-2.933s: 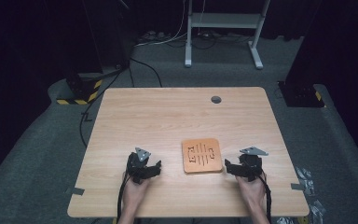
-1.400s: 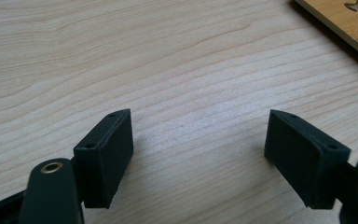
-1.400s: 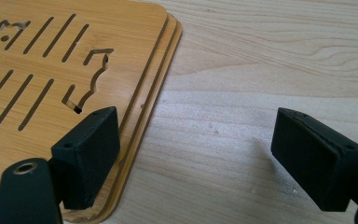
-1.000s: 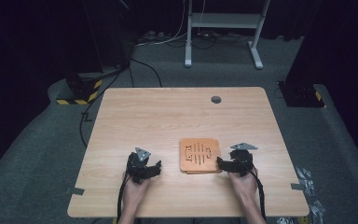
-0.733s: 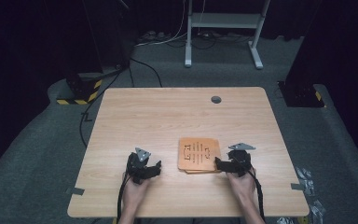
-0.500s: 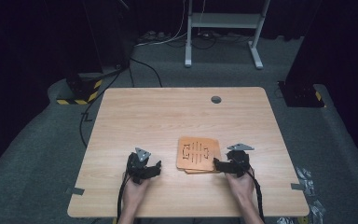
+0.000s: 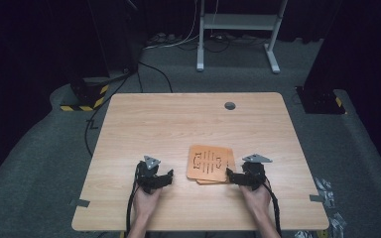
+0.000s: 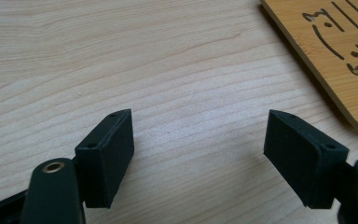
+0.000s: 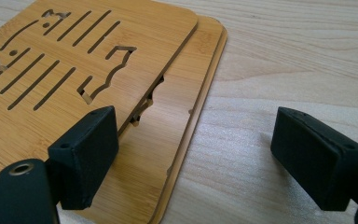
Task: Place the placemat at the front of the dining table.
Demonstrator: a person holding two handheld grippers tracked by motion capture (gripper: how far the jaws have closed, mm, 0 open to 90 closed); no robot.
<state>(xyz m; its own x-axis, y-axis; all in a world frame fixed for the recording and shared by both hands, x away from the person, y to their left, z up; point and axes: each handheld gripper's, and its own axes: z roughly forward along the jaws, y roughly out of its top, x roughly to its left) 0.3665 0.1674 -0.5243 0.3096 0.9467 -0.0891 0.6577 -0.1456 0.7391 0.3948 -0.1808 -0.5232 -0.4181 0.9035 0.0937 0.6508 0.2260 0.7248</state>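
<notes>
A small stack of thin bamboo boards [image 7: 210, 163] with a cut-out cat pattern lies on the wooden table [image 7: 178, 124] near the front. The top board [image 9: 74, 65] has slid sideways off the lower boards [image 9: 186, 121], so their edges show. My right gripper [image 7: 231, 176] is open at the stack's right edge; in the right gripper view [image 9: 198, 135] its left jaw rests over the lower boards' corner and its right jaw over bare table. My left gripper [image 7: 166, 179] is open on bare wood to the left of the stack, whose corner [image 8: 340, 56] shows ahead of it [image 8: 200, 135].
A grey round grommet [image 7: 229, 105] sits in the table's far part. Behind the table stand a white frame [image 7: 238, 29] and cables on grey carpet. A black-and-yellow striped base [image 7: 87, 96] is at the far left. Tape bits [image 7: 79, 202] mark the front corners.
My right gripper has moved left up against the stack, and the top board has slid left and turned slightly off the lower ones. The left gripper has stayed put.
</notes>
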